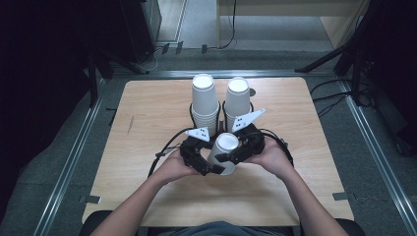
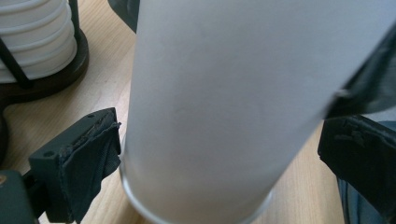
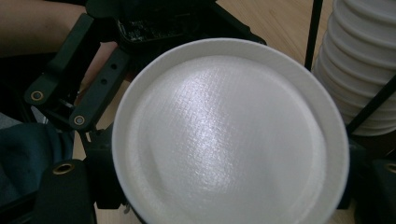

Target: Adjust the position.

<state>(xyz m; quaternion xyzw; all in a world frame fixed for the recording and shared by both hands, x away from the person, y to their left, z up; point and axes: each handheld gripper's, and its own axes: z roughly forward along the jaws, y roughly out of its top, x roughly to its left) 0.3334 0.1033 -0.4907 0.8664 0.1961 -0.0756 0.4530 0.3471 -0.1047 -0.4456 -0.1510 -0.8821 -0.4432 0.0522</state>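
Two grippers meet on one inverted white cup at the centre of the high view, low on the table. Left gripper sits at the cup's lower left, near its rim end; right gripper comes in from the right, across the cup's side. The cup leans, with its closed base up and tilted toward the top of the frame. In the left gripper view the cup wall runs down the middle, its rolled rim at the bottom edge; one padded finger lies against the wall at lower left and the other stands at the right edge, so the jaws are closed on the cup. In the right gripper view the cup base faces the camera, and dark jaw parts show at both lower corners close to the cup's sides; I cannot tell whether they press it. Behind the cup, in the upper centre of the high view, stand two cup stacks, left stack and right stack, each in a dark wire holder, well clear of the hands.
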